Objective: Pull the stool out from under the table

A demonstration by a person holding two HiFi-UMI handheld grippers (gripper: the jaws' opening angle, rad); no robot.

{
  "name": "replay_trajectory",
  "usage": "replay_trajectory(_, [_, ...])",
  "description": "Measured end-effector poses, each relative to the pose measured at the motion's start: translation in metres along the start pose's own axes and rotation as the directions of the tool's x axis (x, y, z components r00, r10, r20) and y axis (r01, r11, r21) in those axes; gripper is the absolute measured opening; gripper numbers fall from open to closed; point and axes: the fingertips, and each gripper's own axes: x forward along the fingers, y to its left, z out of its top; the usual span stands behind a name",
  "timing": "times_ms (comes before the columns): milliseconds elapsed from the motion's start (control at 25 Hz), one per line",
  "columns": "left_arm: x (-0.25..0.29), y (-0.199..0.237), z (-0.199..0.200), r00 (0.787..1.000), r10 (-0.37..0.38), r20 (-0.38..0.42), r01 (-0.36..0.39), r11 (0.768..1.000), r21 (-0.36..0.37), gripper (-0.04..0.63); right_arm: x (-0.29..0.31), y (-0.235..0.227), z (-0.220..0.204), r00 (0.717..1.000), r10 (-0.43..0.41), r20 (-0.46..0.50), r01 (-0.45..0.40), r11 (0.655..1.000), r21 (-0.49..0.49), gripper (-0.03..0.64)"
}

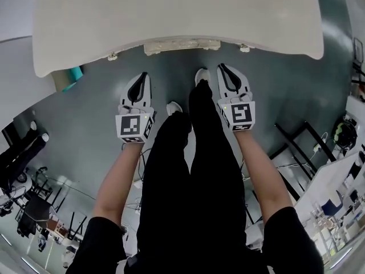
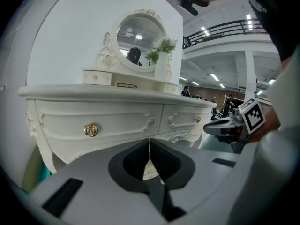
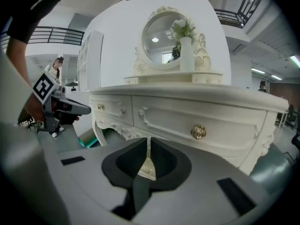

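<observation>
A white dressing table [image 1: 171, 16] fills the top of the head view. From under its front edge peeks the cream edge of the stool [image 1: 181, 45]; the rest of it is hidden. My left gripper [image 1: 142, 76] and right gripper [image 1: 222, 67] hang side by side over the grey floor, short of the table and pointing at it. Both are shut and hold nothing. In the left gripper view the jaws [image 2: 149, 142] meet in front of the drawer front [image 2: 98, 123]. The right gripper's jaws [image 3: 148, 139] likewise meet below the drawers [image 3: 187, 121].
The person's black-clad legs and white shoes [image 1: 173, 108] stand between the grippers. A teal box [image 1: 74, 76] sits by the table's left leg. Black metal frames [image 1: 296, 147] and cluttered desks lie to the right, chairs [image 1: 28, 210] to the left. A mirror [image 3: 164, 29] and vase [image 3: 186, 50] top the table.
</observation>
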Motion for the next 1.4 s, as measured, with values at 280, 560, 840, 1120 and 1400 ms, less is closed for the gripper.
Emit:
replay_trajectory(280, [0.04,0.014,-0.055,0.999,-0.024,-0.025,0.024,1.0,0.014,0.017,0.035,-0.011,-0.068,0.998,0.012,-0.055,-0.012,1.0,-0.002,0.021])
replay_trajectory(560, [0.075,0.039,-0.113,0.997,0.008,-0.074,-0.009,1.0,-0.012,0.017,0.075,-0.033,-0.116,0.996,-0.008,-0.089,0.01,1.0,0.025,0.021])
replay_trajectory(840, [0.104,0.061,-0.146,0.994,0.018,-0.105,-0.02,1.0,-0.021,0.017,0.104,-0.053,-0.16,0.988,-0.015,-0.155,0.02,0.999,0.031,0.097])
replay_trajectory(1120, [0.133,0.073,-0.179,0.984,-0.003,-0.176,-0.005,0.999,-0.045,0.102,0.125,-0.07,-0.201,0.971,-0.007,-0.239,0.017,0.999,0.041,0.214])
replay_trajectory(1400, [0.153,0.091,-0.206,0.977,-0.027,-0.212,-0.001,0.992,-0.129,0.185,0.14,-0.07,-0.209,0.966,-0.001,-0.26,0.012,0.999,0.041,0.263])
